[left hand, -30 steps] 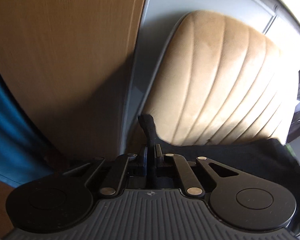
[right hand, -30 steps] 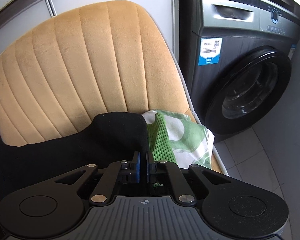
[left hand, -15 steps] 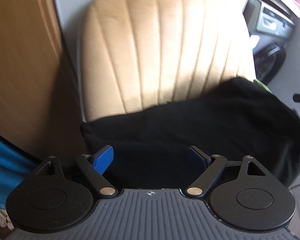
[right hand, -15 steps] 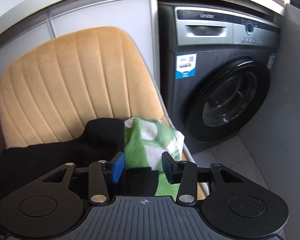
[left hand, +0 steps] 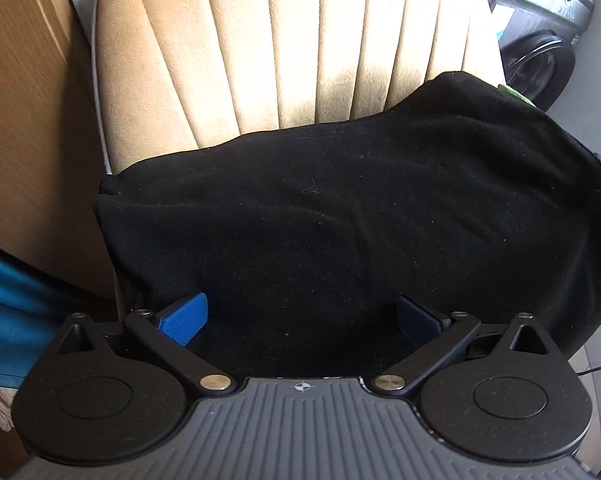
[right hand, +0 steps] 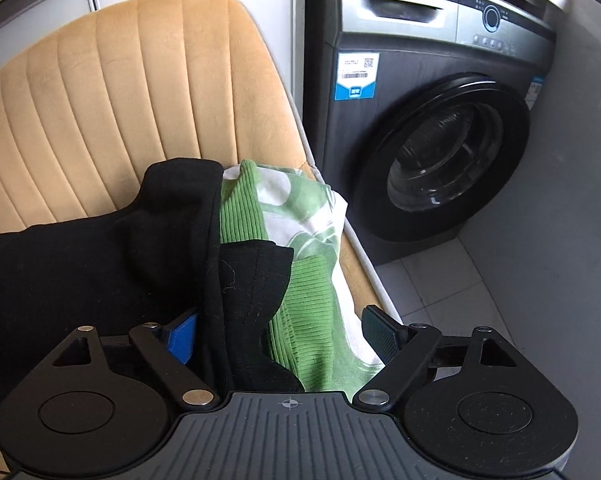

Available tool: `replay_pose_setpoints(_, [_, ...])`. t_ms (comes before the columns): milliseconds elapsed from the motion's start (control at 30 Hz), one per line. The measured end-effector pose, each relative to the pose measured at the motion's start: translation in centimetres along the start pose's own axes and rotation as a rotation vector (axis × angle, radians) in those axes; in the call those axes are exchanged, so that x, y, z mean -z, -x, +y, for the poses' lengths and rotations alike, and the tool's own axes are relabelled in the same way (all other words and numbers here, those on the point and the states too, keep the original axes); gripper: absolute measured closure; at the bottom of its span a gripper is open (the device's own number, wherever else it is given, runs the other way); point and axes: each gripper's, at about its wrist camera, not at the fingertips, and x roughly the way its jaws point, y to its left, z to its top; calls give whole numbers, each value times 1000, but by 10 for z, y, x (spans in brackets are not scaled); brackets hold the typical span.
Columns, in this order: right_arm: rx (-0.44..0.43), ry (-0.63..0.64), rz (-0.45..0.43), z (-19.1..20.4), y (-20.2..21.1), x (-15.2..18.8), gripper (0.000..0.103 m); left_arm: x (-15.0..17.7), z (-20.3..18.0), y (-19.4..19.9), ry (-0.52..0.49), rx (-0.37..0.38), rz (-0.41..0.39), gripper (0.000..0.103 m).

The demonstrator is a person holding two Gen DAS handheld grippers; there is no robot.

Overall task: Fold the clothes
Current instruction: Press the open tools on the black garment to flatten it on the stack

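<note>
Both claws spread, empty: left gripper [left hand: 300, 316] and right gripper [right hand: 278, 334] hover at the tan ribbed chair's [left hand: 260, 40] front edge, over the folded black cotton garment [left hand: 340, 216] lying crosswise.

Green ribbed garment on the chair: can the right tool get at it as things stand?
Probably yes. The right tool is open, and the green ribbed garment lies exposed between its fingers; only a flap of the black garment overlaps its left edge.

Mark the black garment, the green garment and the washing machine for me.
black garment [left hand: 340, 208], left wrist view, middle of the fabric.
green garment [right hand: 312, 300], right wrist view, ribbed green part.
washing machine [right hand: 456, 140], right wrist view, round door.
</note>
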Motion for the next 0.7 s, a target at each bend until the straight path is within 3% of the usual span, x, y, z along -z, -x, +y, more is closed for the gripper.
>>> replay_pose_setpoints(100, [9, 2, 5, 6, 9, -1, 21, 0, -1, -1, 4, -13, 3, 1])
replay_pose_setpoints(200, [-7, 60, -3, 21, 21, -2, 9, 1, -3, -2, 9, -26, 10, 1])
replay_pose_setpoints(333, [-29, 129, -19, 40, 34, -3, 2, -2, -9, -3, -6, -69, 36, 1])
replay_pose_setpoints(500, [-12, 110, -19, 41, 44, -5, 1, -2, -16, -6, 14, -108, 51, 1])
replay_pose_setpoints(700, [73, 82, -126, 22, 65, -1, 1, 2, -17, -8, 45, -135, 45, 0])
